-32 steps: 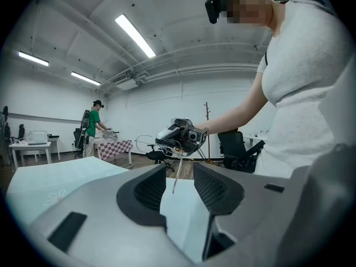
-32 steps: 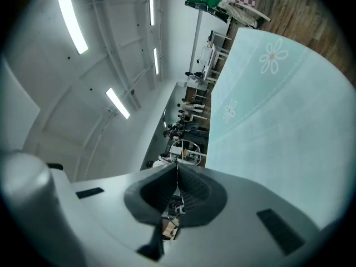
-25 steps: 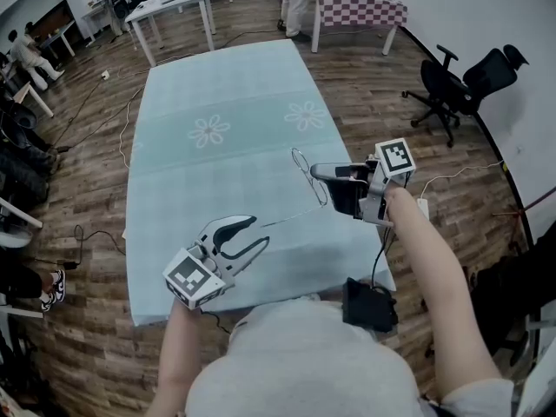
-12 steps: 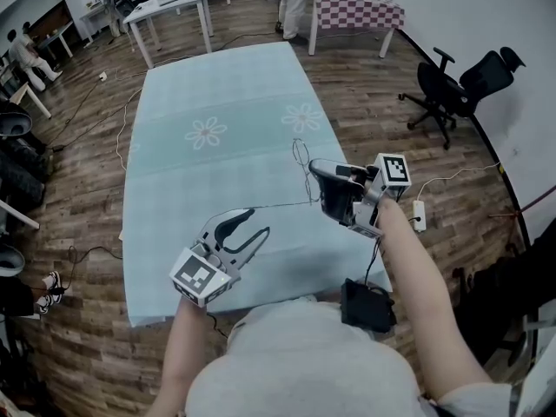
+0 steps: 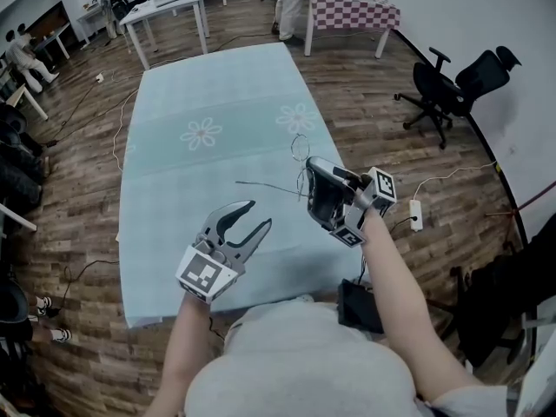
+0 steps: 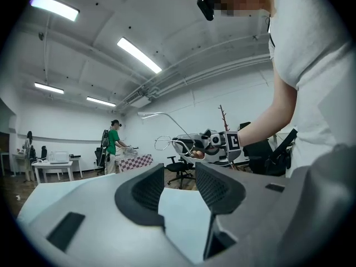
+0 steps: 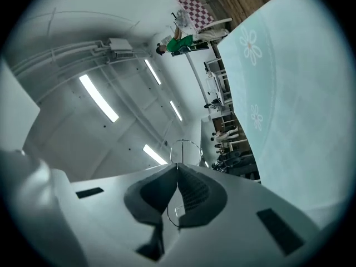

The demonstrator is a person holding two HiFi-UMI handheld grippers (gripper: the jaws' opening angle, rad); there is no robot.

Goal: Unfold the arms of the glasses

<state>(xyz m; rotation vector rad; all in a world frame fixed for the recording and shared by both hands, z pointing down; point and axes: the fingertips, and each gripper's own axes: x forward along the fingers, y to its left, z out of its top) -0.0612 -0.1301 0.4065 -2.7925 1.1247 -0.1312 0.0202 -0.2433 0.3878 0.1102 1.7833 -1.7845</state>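
Thin wire-framed glasses [image 5: 300, 150] hang over the right part of the pale blue table [image 5: 200, 76]. My right gripper [image 5: 311, 179] is shut on their frame near the lenses. One arm [image 5: 261, 186] sticks out to the left, free in the air. The right gripper view shows a lens ring [image 7: 186, 149] just beyond my shut right gripper [image 7: 178, 168]. My left gripper [image 5: 254, 215] stands open below the arm's tip, touching nothing. In the left gripper view my left gripper [image 6: 179, 187] holds nothing, and the glasses [image 6: 167, 143] hang ahead of it.
A black office chair [image 5: 452, 81] stands on the wood floor at the right. A checkered table [image 5: 352, 7] and white tables [image 5: 169, 3] are at the back. People sit at the far left [image 5: 22, 50]. A power strip [image 5: 415, 215] lies on the floor.
The glasses arm, whose tip was at my left gripper's jaws, now points left, free in the air. My left gripper has dropped away from it. The right gripper has shifted left.
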